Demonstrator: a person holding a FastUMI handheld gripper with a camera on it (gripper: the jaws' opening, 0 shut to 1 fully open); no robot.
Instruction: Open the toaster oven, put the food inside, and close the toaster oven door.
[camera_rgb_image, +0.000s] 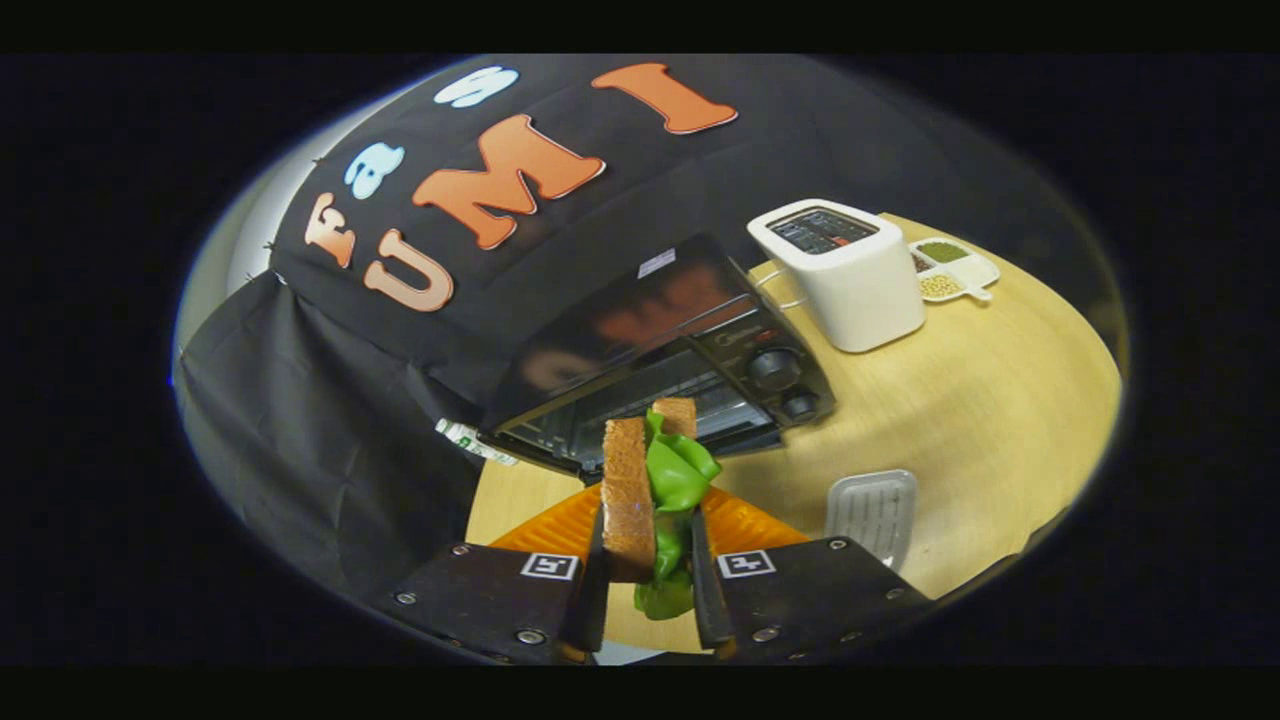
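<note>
The gripper (648, 590) clamps a sandwich (650, 490) of brown bread and green lettuce between both fingers, lifted above an orange plate (745, 525) near the table's (1000, 420) front edge. The toaster oven (660, 360) stands just beyond, and its door looks open. To do this well, hold the sandwich level, aim squarely at the opening, and let go only once it rests on the rack.
</note>
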